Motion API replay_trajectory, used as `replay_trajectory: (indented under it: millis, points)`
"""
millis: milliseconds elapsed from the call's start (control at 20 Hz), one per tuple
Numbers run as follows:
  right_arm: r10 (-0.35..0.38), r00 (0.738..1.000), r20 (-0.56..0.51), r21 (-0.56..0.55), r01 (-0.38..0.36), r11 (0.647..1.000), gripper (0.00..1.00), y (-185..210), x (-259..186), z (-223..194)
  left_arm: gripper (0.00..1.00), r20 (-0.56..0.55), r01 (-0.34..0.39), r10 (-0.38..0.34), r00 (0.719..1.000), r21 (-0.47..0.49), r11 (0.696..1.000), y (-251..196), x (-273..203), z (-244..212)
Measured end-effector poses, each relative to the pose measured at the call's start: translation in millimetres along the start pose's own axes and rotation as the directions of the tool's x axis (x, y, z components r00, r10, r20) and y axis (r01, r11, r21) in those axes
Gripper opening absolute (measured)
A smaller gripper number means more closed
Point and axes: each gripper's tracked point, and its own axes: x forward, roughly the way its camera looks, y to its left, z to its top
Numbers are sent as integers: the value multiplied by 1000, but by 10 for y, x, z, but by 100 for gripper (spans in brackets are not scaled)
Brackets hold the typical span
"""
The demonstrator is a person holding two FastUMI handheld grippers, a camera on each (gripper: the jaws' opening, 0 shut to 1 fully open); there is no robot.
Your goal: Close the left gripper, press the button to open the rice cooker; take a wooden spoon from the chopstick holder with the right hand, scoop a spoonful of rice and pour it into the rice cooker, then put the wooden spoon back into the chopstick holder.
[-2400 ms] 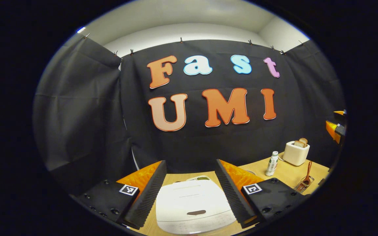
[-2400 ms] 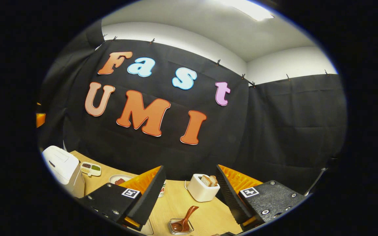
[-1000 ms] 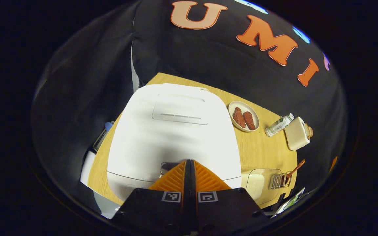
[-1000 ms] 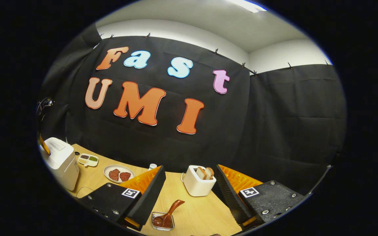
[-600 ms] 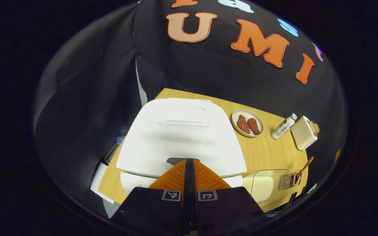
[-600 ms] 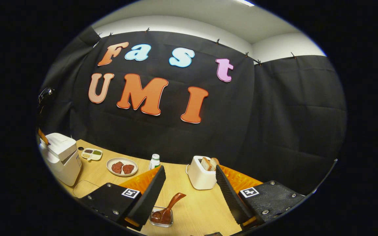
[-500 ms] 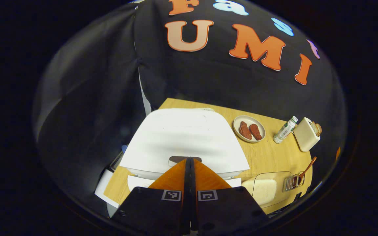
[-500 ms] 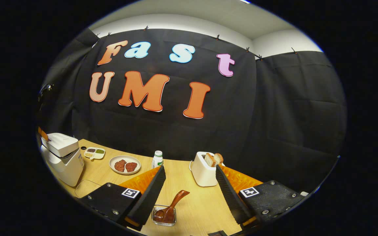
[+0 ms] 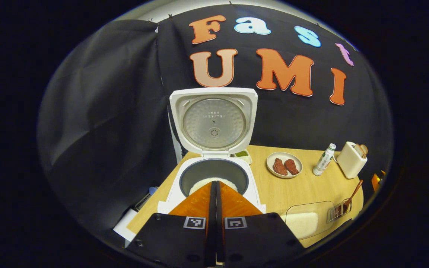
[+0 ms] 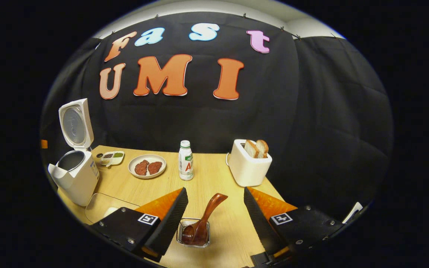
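The wooden table [image 10: 218, 175] carries rice cooker [image 10: 75, 178], plate [image 10: 147, 166], bottle [image 10: 186, 155], toaster [image 10: 247, 163], chopstick holder [image 10: 194, 232].

Materials – rice cooker [image 9: 214, 163] showing glossy white plastic, dull metal inner lid.
Table [image 10: 214, 175] looking like pale matt wood; wooden spoon [image 10: 203, 219] gleaming dark – holder [image 10: 194, 233] appearing clear.

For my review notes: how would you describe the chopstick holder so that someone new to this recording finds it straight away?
On the wooden table, start from the white toaster with bread in it and come toward the near edge. The chopstick holder is the small clear basket between the open right gripper's fingers. Nothing else there has a wooden spoon leaning out of it.
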Motion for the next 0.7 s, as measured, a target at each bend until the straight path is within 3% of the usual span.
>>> replay_trajectory:
  millis: [400,500,550,600,700]
  points:
    - [68,977,-202,109,-46,993,85,131,445,-427,5,102,-45,38,994,67,997,-73,-304,142]
    - [82,967,-243,119,-54,991,82,137,519,-490,14,115,-55,47,992,74,996,-75,-330,135]
    - [90,960,-266,119,-60,991,80,151,556,-531,28,119,-61,52,992,77,995,-79,-350,134]
    - [95,951,-295,116,-63,991,76,153,581,-585,34,121,-71,61,991,80,994,-67,-378,149]
    - [109,937,-332,123,-72,990,71,145,659,-649,37,126,-78,68,990,84,993,-76,-395,133]
